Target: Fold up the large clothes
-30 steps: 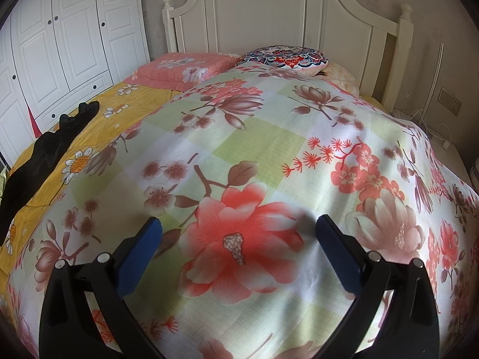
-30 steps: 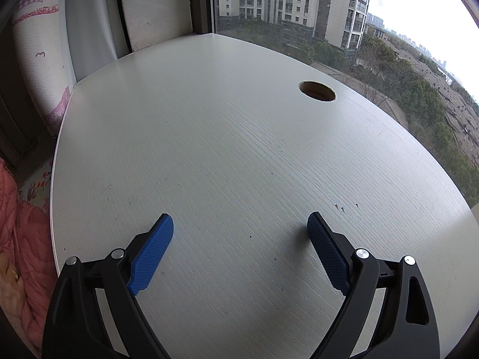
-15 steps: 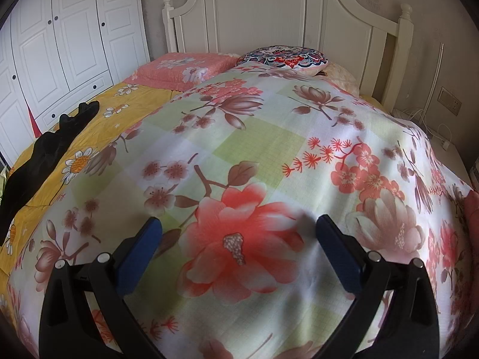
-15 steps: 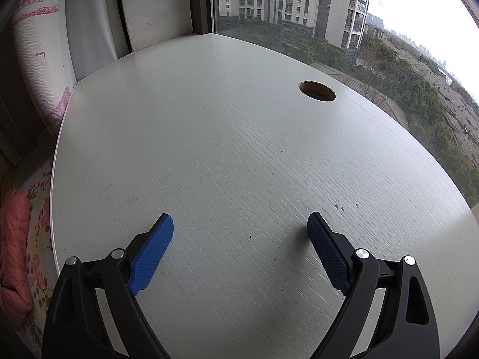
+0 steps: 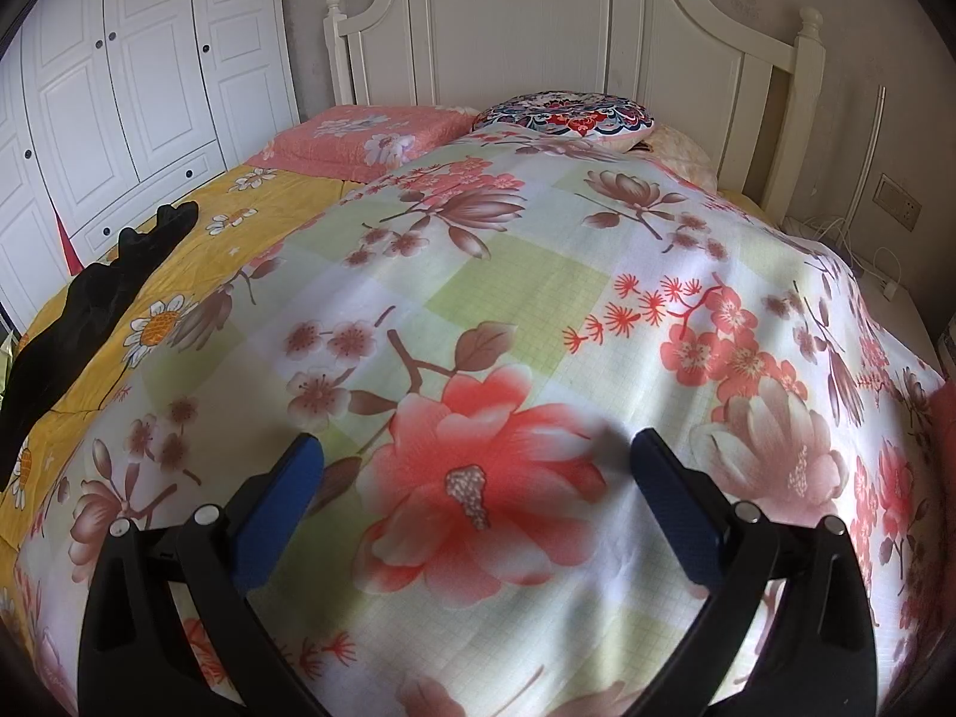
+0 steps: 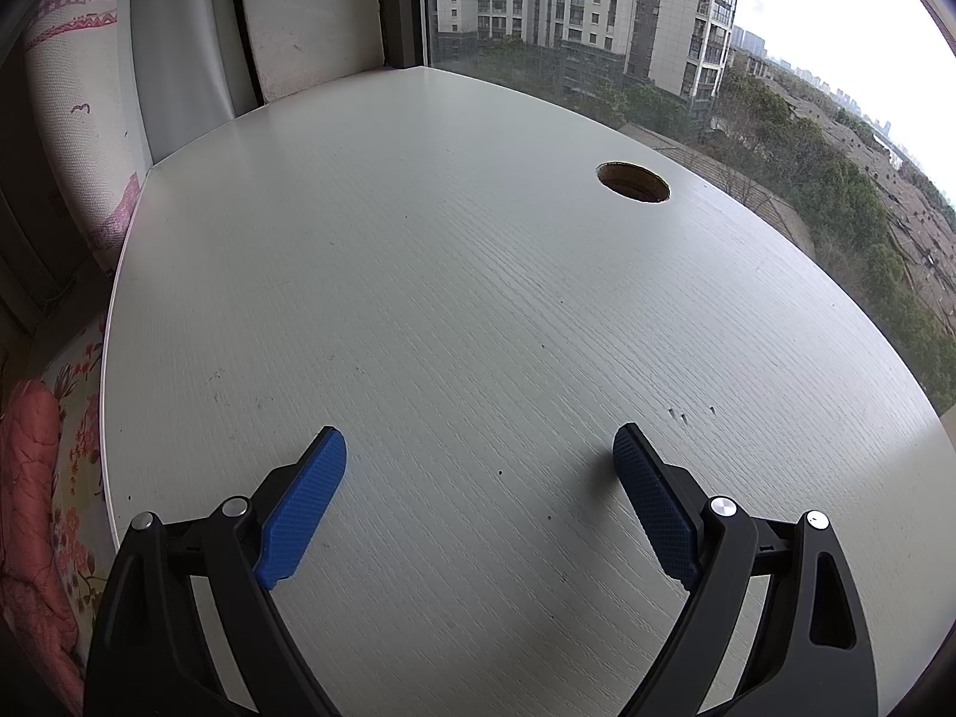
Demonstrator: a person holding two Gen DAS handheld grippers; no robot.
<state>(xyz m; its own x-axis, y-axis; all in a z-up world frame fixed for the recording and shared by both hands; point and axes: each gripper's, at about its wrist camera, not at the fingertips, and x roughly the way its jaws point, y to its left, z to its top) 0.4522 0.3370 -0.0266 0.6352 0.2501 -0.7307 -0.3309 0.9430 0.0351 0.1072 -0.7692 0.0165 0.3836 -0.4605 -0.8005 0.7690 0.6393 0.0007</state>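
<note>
Left gripper (image 5: 478, 454) spread wide, nothing between the blue pads, hanging over the floral sheet (image 5: 538, 310) on the bed. Right gripper (image 6: 478, 454) also spread wide, empty, aimed down at a bare white desk (image 6: 448, 239) by the window (image 6: 597, 12); round cable hole (image 6: 633, 181) ahead and right of its tips.

Task garment: probably the black garment (image 5: 107, 287), far ahead-left of the left tips, bunched on the yellow quilt (image 5: 197, 239). Could also be the pink quilted fabric (image 6: 30, 508), at far left behind the right tips. Cannot tell which.

Step judged: not started, approach only. Nothing grasped.

To do well:
- Swing right tool off the desk toward the bed, else no two-handed lift possible.
- Move left tool forward-left to the black pile, well clear of the sheet's raised middle.
- Pinch one layer only at a hem or shoulder, not the quilt below.
- Lift, shake flat, lay on the smooth sheet area just ahead of the left tips before folding.

Risks: snagging the quilt along with the garment; dark fabric hiding edges. Pillows (image 5: 370, 137) and headboard (image 5: 538, 30) far ahead, no obstruction.
</note>
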